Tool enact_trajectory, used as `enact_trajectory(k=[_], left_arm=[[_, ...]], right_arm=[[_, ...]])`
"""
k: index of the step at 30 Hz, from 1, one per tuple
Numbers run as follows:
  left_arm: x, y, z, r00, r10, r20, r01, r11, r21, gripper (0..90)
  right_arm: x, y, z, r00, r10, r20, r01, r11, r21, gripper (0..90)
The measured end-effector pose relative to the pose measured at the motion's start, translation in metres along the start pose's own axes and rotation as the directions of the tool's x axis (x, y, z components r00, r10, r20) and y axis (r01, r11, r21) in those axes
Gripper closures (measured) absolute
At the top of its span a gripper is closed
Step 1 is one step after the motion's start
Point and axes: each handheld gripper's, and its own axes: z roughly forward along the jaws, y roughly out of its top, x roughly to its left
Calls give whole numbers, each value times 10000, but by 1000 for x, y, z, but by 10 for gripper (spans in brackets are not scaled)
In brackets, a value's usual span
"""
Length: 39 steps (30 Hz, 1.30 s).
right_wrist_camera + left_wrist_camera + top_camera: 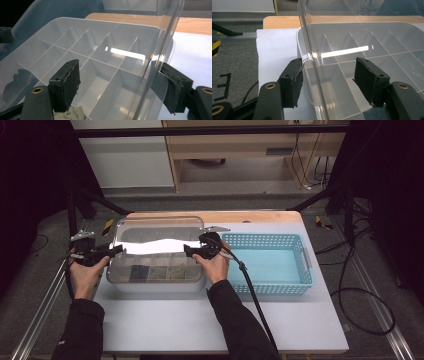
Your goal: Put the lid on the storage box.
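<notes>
White paper covers the surface (200,320). On it a clear divided box (155,282) stands just left of a blue basket (272,265). Its transparent lid (160,227) is raised; each end edge runs between spread fingers of the left gripper (119,250) and right gripper (187,251), neither pressing it.

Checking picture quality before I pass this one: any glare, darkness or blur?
High view: a bright glare band crosses the clear lid; dark surroundings. Left gripper view: reflection streak on the divided box, jaws sharp. Right gripper view: similar streak inside the box, dark upper-left corner.
</notes>
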Motion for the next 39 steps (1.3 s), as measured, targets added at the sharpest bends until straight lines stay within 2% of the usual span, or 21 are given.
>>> enact_trajectory(k=[7,11,12,14,15,17,24,29,31,39], left_arm=[[1,-3,3,10000,-77,-13,77,10000,55,392],[1,-4,3,9999,25,-100,-24,9999,147,400],[1,-4,3,9997,171,-176,-167,9996,243,412],[0,-5,4,9998,143,160,-146,9997,203,446],[-2,-5,5,9997,227,71,-229,9993,288,446],[-2,-5,7,9996,271,32,-272,9987,420,447],[1,-7,4,9995,264,-167,-256,9985,492,446],[1,-9,8,9991,316,-270,-294,9963,807,444],[2,-10,8,9995,221,-237,-204,9972,726,442],[2,-10,7,9988,346,-354,-317,9964,781,444]], right_arm=[[-1,-1,3,9999,74,75,-74,10000,62,245],[-1,-1,3,10000,56,64,-56,10000,51,244],[-1,-1,3,10000,57,74,-57,10000,55,244],[0,-1,3,9999,21,102,-21,10000,45,242],[-1,-1,4,9996,180,226,-185,9996,215,245],[-2,-3,7,9993,166,335,-179,9991,392,241],[-2,-3,7,9989,32,478,-49,9994,351,242],[-1,-3,7,9986,-6,522,-14,9992,387,242],[-1,-3,6,9985,30,542,-53,9990,438,244],[0,-2,4,9981,112,605,-150,9979,624,245]])
